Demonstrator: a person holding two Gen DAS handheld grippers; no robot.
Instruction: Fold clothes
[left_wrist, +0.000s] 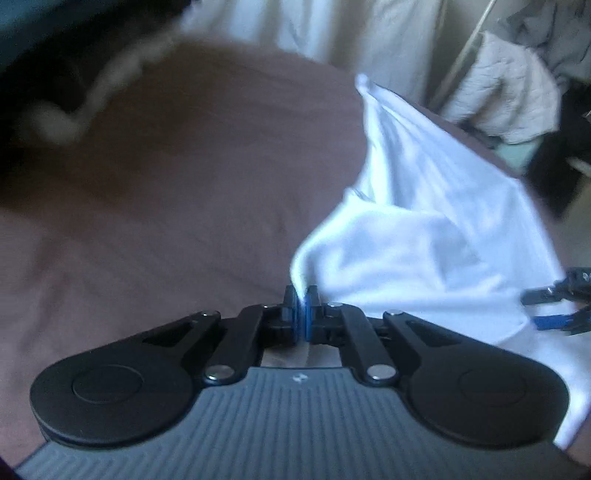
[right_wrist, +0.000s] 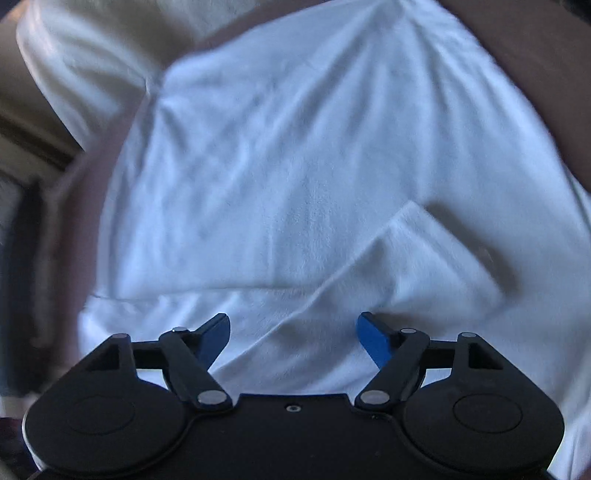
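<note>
Clearly the left claw (left_wrist: 303, 310) is pinching an edge of the white garment (left_wrist: 424, 236), lifting it off the brown bed (left_wrist: 166, 206). Beside it the right claw (right_wrist: 293, 338) hovers spread over the cloth. A fold looks underway; next, carry that edge across. Fabric is soft, creased.

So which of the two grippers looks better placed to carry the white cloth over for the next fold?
Probably the left hand-held gripper: it is already shut on an edge of the white cloth. The right hand-held gripper is open above it.
</note>
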